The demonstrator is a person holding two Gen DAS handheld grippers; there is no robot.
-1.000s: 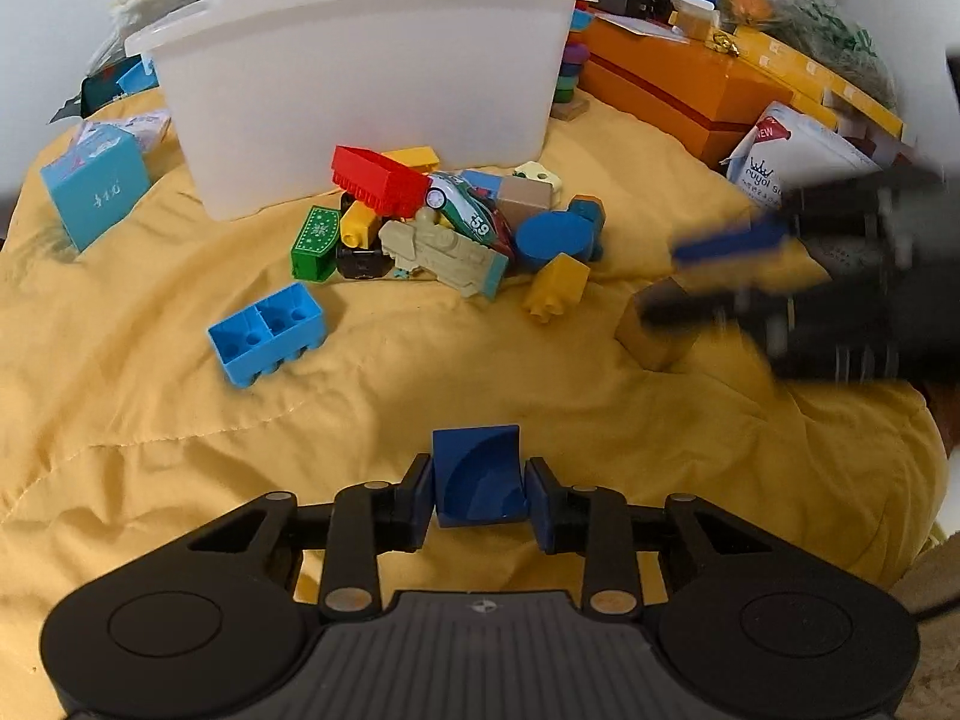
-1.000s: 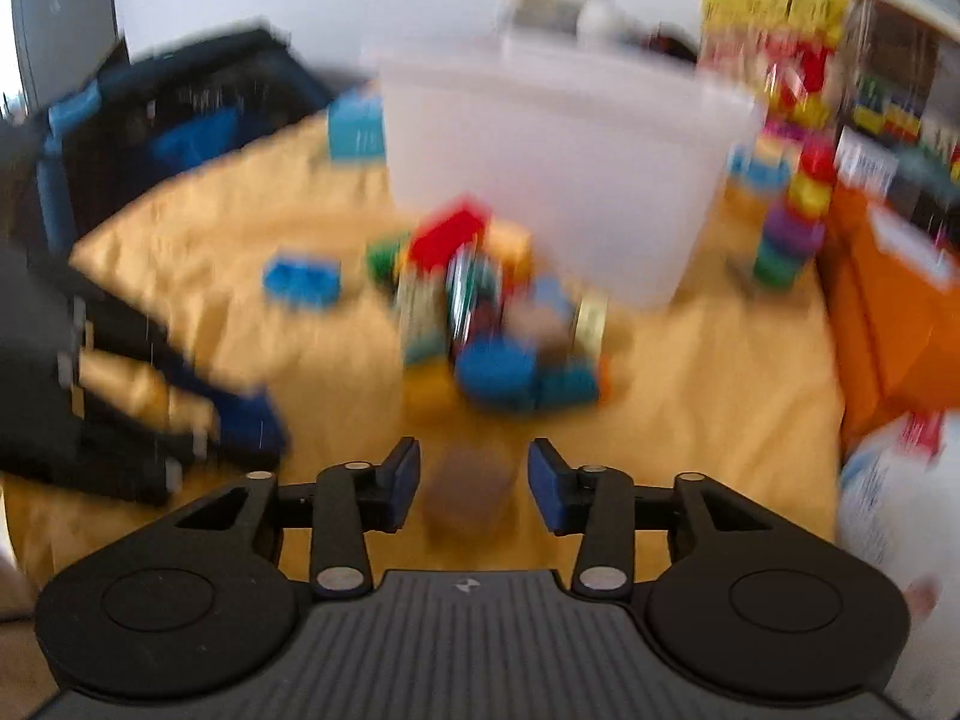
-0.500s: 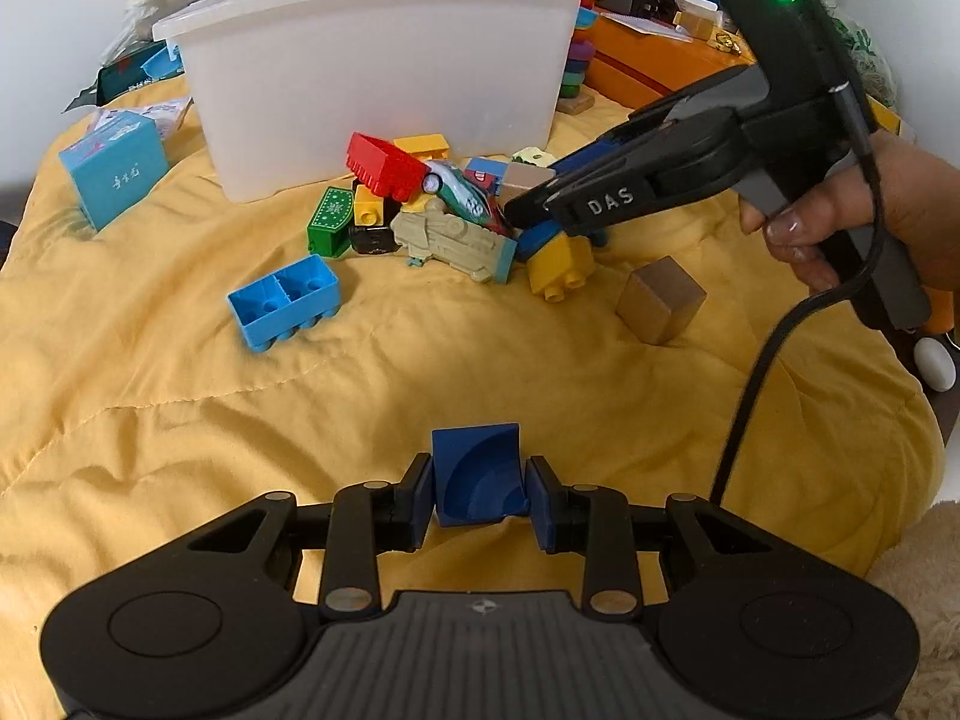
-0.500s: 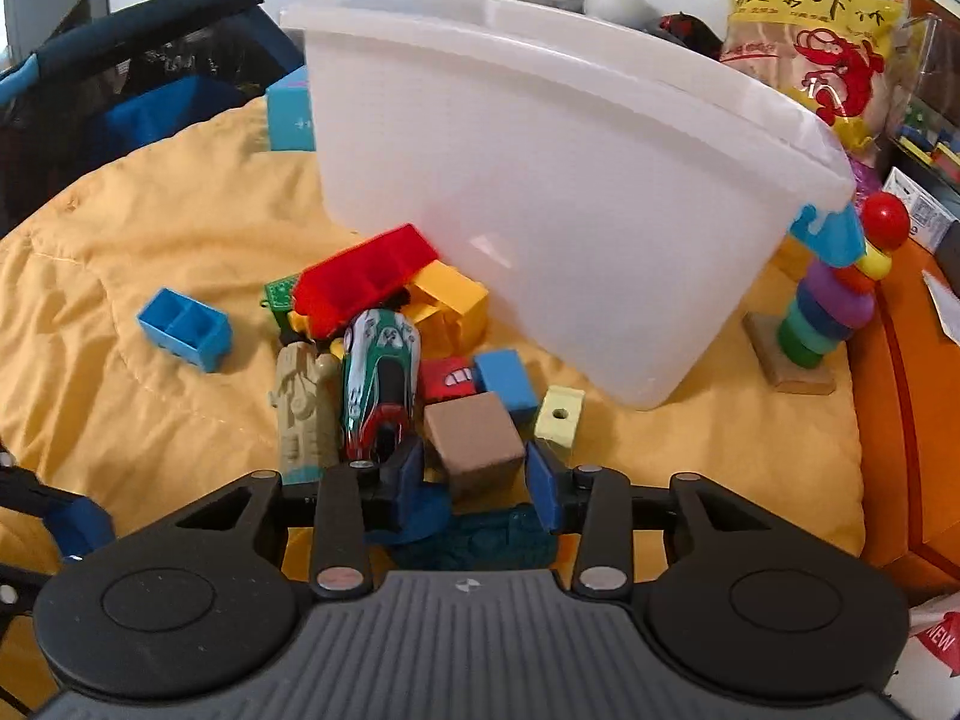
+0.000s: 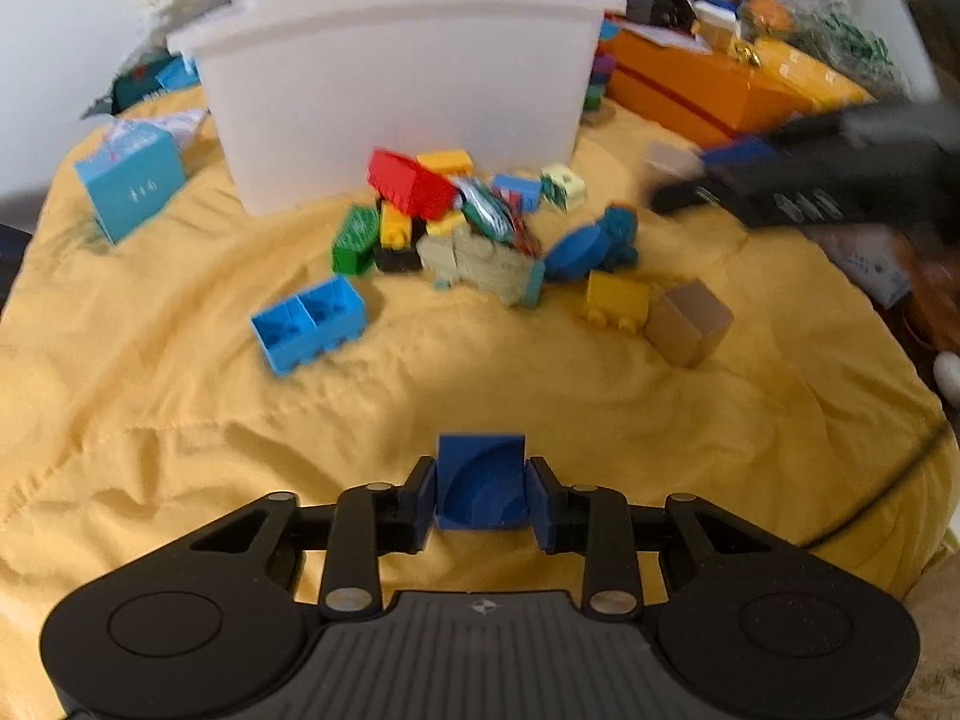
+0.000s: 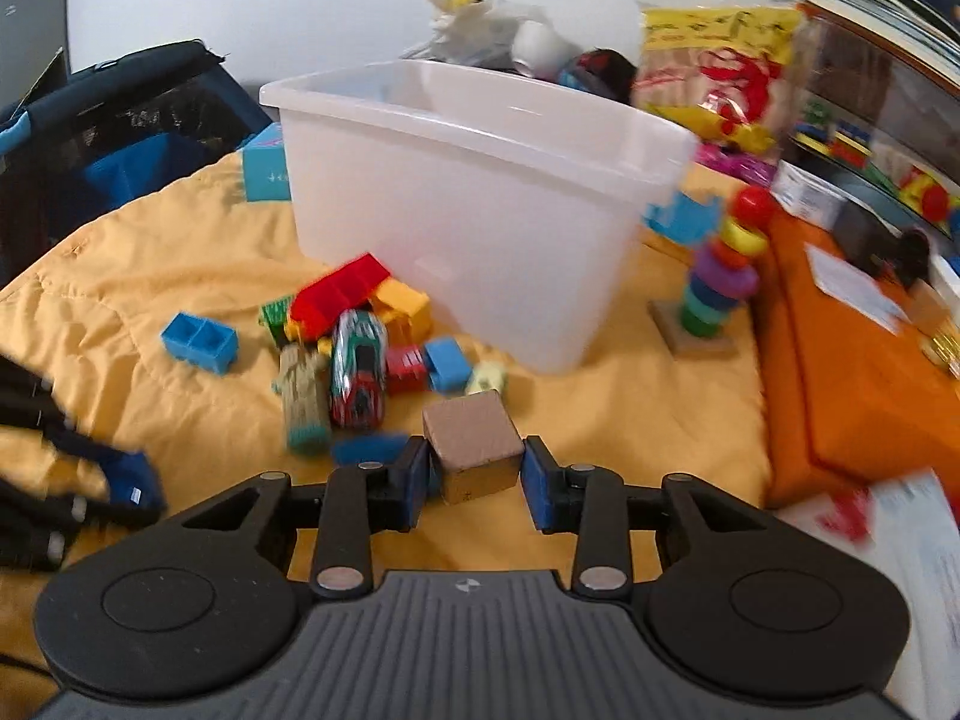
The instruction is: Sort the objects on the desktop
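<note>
Left claw [image 5: 480,495] pinching blue piece [image 5: 480,480] | right claw [image 6: 474,477] clamped on wood cube [image 6: 474,444] flat-sided | likely rigid, light, grippy.

Right hand-held gripper [image 5: 678,189] motion-blurred; bin [image 5: 396,90] interior hidden.

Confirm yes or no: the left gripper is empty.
No. The left gripper has its fingers clamped on a dark blue block, above the yellow cloth.
</note>
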